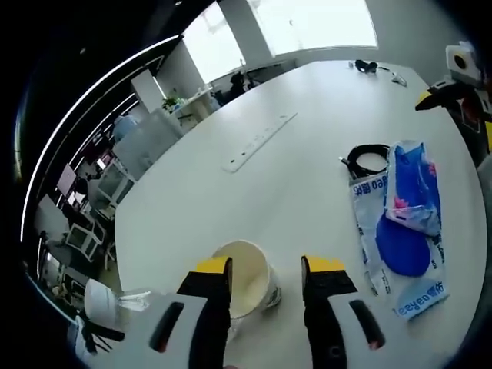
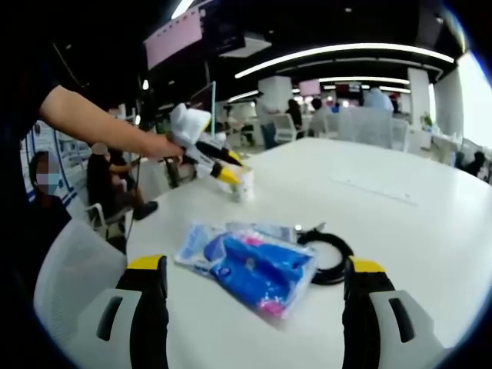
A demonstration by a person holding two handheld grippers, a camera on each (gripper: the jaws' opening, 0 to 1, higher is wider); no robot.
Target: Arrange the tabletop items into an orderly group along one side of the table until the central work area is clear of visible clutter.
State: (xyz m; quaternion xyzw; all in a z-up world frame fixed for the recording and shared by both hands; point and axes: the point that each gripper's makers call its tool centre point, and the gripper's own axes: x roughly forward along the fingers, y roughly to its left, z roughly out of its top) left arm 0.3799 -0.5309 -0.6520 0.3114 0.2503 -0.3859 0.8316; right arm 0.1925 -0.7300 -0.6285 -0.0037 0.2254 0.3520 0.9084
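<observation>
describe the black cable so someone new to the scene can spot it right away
On the large white table, look beside the blue-and-white plastic package. The coiled black cable lies on the table at that package's edge, ahead of the right hand-held gripper. It is the only dark looped thing near the package; the paper cup is pale and sits apart, at the left hand-held gripper.

You're working under even, bright office light, with windows [image 1: 307,23] blown out to white in the left gripper view, ceiling strip lights [image 2: 338,54] glowing in the right gripper view, soft faint shadows on the white table [image 1: 307,115], strong fisheye bending toward the edges and slight overall softness.
</observation>
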